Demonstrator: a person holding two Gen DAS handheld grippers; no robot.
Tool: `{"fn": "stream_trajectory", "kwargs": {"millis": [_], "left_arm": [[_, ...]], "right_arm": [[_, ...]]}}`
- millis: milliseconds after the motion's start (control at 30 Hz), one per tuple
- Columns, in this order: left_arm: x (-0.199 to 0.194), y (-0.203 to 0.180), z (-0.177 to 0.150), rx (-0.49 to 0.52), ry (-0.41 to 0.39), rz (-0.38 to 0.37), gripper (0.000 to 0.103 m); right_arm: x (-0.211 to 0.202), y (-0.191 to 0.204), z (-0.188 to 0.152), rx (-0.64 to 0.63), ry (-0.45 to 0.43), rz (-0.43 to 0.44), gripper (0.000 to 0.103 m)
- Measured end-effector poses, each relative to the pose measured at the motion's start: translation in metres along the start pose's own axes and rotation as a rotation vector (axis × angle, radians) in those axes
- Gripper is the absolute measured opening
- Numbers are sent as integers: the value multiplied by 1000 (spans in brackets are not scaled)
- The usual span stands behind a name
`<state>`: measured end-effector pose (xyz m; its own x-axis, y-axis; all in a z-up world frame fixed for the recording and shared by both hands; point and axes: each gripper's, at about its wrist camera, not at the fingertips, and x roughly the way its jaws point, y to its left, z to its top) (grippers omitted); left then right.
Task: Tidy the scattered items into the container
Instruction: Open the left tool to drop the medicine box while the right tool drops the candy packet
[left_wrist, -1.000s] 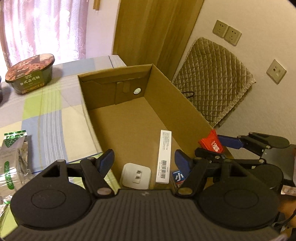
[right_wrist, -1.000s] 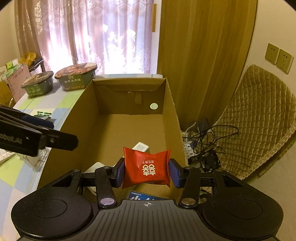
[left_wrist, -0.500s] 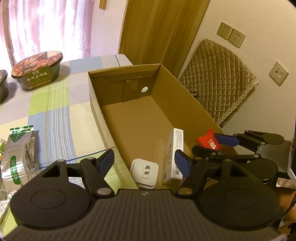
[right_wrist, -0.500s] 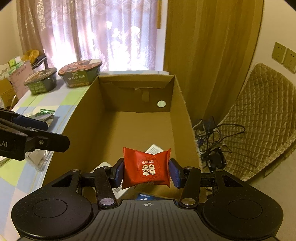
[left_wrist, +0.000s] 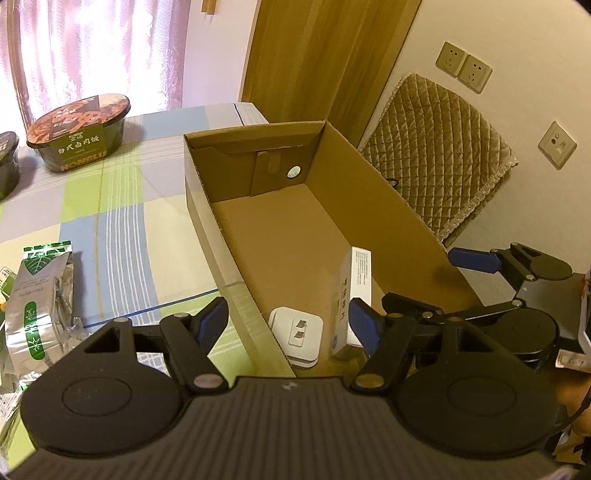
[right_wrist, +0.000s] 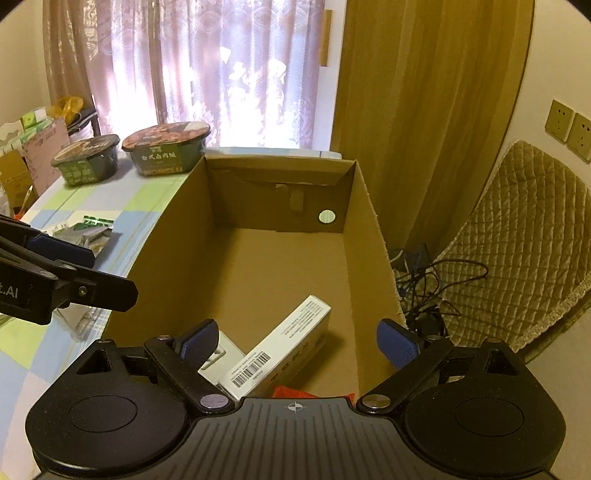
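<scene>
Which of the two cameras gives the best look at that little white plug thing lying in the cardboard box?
The left wrist view. There the white plug lies in plain sight on the floor of the cardboard box, its two prongs facing up. In the right wrist view only a corner of the white plug peeks out behind the gripper and the white carton.

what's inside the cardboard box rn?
In the cardboard box: a long white carton lying askew, a white charger beside it, and a red packet at the near end, mostly hidden by the right gripper. The far end is bare.
</scene>
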<state>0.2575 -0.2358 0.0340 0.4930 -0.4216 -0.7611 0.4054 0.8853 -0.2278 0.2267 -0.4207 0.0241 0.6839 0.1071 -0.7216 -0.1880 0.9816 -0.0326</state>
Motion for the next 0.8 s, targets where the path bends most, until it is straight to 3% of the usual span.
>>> {"fn": "stream_trajectory", "kwargs": {"millis": [300,800], "left_arm": [[-9,5,-3,-3,-10,7,69],[-53,29,-29,9,-42,47,101]], "right_arm": [[-6,4,0,-7,-4,-11,98],[-33,25,3,4,-15,-10,98]]}}
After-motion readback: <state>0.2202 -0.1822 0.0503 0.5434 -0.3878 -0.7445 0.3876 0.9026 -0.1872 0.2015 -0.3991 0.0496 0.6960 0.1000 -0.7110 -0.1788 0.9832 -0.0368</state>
